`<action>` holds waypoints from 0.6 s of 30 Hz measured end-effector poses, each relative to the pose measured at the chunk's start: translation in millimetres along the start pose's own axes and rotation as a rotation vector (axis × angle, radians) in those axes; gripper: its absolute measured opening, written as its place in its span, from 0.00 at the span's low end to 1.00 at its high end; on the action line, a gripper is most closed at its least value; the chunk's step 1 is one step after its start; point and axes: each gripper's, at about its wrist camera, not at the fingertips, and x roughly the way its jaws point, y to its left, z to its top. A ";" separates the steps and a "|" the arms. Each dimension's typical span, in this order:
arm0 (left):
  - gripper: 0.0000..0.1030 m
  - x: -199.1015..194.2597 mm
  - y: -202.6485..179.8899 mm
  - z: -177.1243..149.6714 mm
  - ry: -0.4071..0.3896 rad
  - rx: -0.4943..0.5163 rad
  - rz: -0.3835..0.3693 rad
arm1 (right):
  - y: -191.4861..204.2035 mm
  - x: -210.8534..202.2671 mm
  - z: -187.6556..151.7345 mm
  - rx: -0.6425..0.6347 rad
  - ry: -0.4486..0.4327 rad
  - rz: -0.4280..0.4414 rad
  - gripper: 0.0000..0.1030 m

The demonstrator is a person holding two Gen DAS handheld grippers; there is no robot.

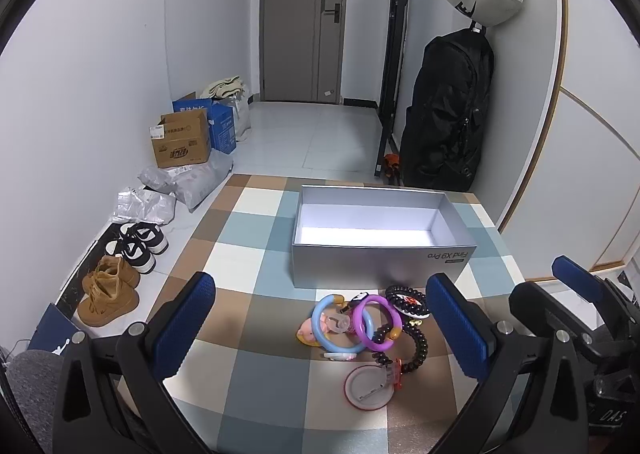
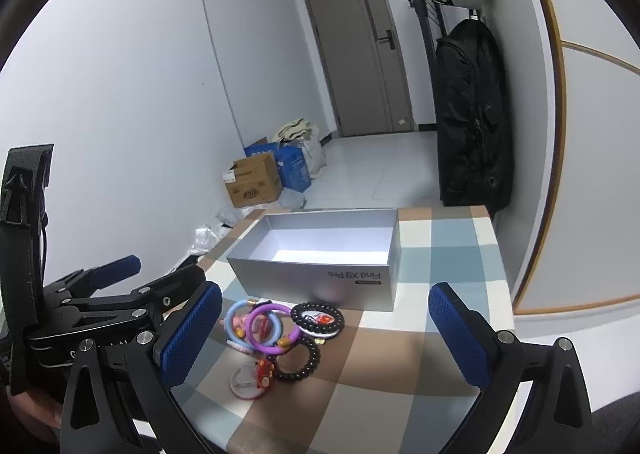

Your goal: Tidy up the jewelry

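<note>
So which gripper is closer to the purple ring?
Left, though only slightly. The purple ring lies between the open fingers of the left gripper, towards its right finger. The right gripper, also open, has it nearer its left finger.

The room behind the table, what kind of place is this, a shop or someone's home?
Most likely the entryway of a home. A door with a handle lock stands at the far end, shoes line the floor by the wall, and a black backpack hangs beside a checked table.
</note>
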 end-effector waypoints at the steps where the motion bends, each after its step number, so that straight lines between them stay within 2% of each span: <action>1: 0.99 0.4 0.4 -0.2 0.002 -0.001 0.001 | 0.3 -0.1 -0.2 0.001 -0.001 -0.002 1.00; 18: 0.99 7.6 6.3 -1.7 0.034 -0.020 -0.010 | -4.5 -0.5 0.0 0.032 0.002 -0.007 1.00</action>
